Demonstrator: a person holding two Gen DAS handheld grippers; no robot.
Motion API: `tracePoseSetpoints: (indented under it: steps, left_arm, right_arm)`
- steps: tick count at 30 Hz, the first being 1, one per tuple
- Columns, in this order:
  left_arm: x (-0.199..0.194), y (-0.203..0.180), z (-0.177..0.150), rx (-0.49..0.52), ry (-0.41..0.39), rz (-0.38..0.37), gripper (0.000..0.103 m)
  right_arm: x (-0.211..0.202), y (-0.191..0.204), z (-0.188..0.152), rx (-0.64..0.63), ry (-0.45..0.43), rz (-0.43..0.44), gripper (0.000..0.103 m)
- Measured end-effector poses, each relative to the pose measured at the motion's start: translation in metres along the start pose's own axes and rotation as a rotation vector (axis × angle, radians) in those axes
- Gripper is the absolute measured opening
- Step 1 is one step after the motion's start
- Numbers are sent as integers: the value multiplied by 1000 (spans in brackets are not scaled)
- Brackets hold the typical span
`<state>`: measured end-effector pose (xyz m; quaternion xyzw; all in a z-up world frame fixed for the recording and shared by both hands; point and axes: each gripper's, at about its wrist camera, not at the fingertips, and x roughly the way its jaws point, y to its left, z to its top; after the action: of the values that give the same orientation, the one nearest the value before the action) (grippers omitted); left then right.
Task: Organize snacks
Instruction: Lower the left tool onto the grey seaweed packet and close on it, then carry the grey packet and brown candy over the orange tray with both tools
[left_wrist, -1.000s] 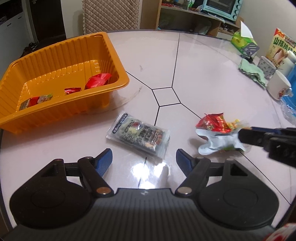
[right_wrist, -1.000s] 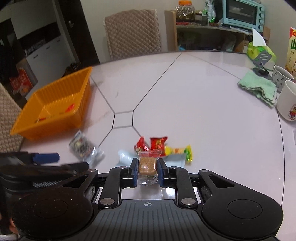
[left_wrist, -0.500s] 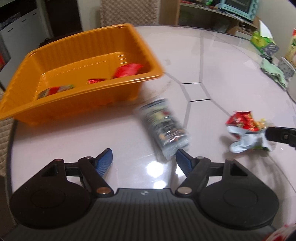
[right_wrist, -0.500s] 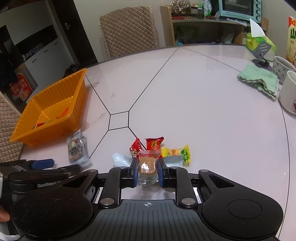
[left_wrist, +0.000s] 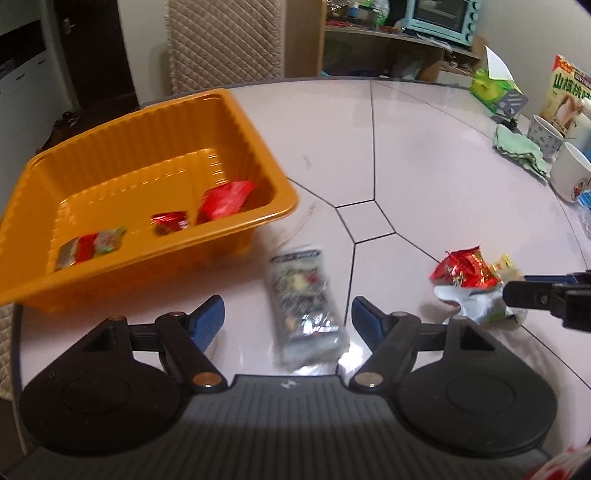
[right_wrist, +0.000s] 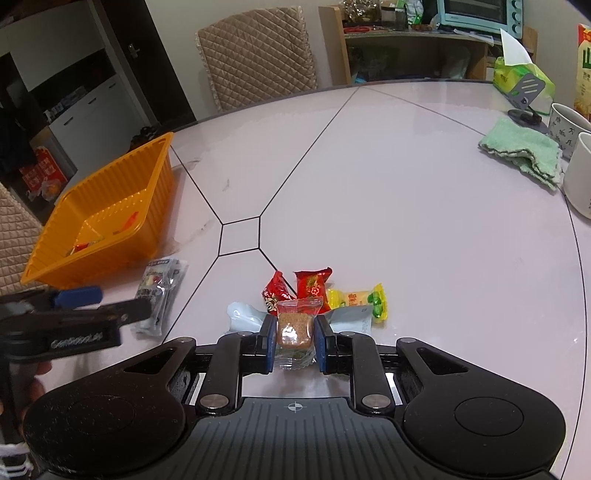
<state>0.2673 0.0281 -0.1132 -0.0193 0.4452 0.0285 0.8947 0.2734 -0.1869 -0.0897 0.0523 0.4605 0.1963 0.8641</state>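
Orange tray (left_wrist: 236, 122) holds three wrapped snacks; wrapper print too blurred to read. Left gripper (left_wrist: 287, 319) open over the grey packet (left_wrist: 303, 306), which a second ago lay skewed. Right gripper (right_wrist: 294, 341) clamps the clear-wrapped brown snack (right_wrist: 293, 328), unchanged.

A home dining room: a quilted-cover chair (right_wrist: 258, 55) is standing at the round counter (right_wrist: 406, 221), a toaster oven (right_wrist: 480, 14) sitting on a shelf behind.
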Motion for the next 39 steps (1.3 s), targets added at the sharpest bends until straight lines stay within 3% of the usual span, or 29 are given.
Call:
tracePoseSetpoints:
  steps: [5, 10, 15, 25, 39]
  left_arm:
    - [22, -5, 9, 1, 34, 5, 72]
    - [29, -2, 11, -9, 42, 8, 63]
    - [30, 0, 12, -27, 47, -22, 38]
    - [13, 7, 0, -39, 49, -27, 35]
    - [-53, 32, -27, -76, 32, -30, 35]
  right_arm:
    - [-4, -2, 0, 6, -6, -9, 22]
    - [-6, -5, 0, 16, -6, -17, 22]
    - [-7, -5, -1, 18, -7, -16, 22]
    - [-13, 3, -2, 1, -10, 0, 22]
    - [-28, 34, -8, -48, -28, 44, 22]
